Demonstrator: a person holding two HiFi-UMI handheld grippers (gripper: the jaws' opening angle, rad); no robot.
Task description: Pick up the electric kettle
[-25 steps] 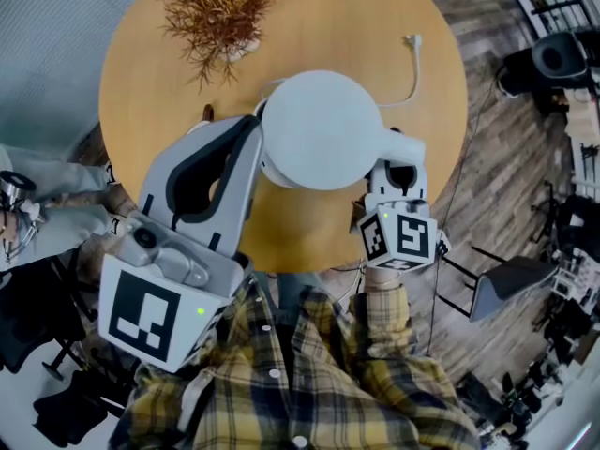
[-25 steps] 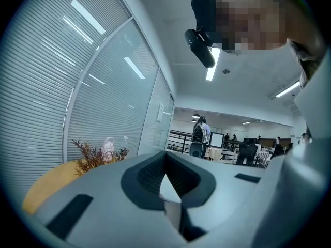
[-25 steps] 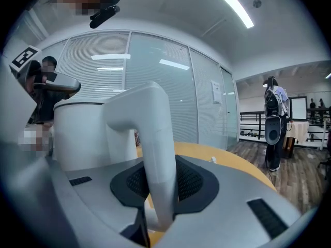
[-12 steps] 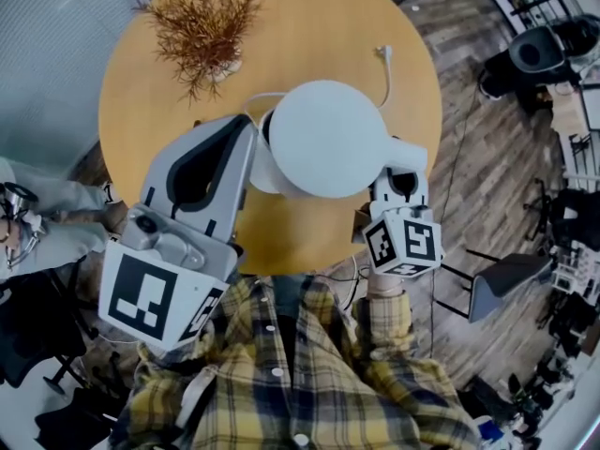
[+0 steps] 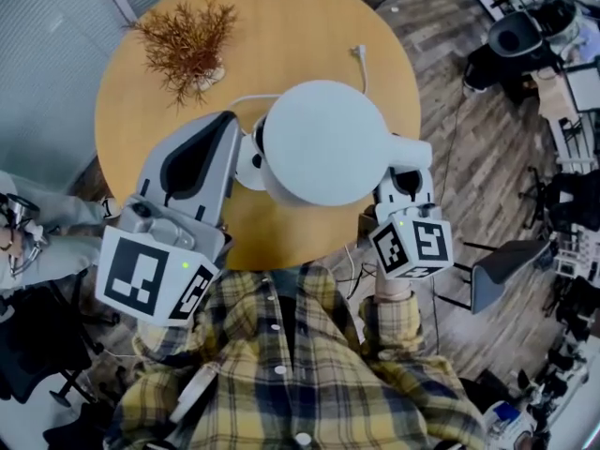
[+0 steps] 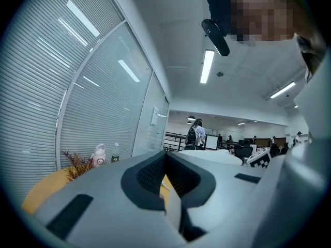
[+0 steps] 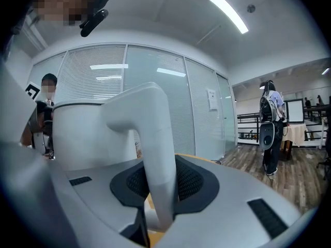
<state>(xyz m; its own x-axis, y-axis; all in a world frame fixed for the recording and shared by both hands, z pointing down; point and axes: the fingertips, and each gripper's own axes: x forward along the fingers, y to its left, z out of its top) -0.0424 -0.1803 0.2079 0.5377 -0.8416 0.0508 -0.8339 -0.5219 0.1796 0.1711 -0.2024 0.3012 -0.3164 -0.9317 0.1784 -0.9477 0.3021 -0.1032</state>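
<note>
Right now I'm gripping the electric kettle [image 5: 319, 139] by its upright handle [image 7: 155, 159] in the right claw [image 5: 401, 181], body hanging ahead over the counter [image 5: 141, 92]; the left claw [image 5: 244, 142], clenched empty, is sitting just beside its left flank.

left gripper [image 5: 232, 129], right gripper [image 5: 403, 172], both closed
</note>
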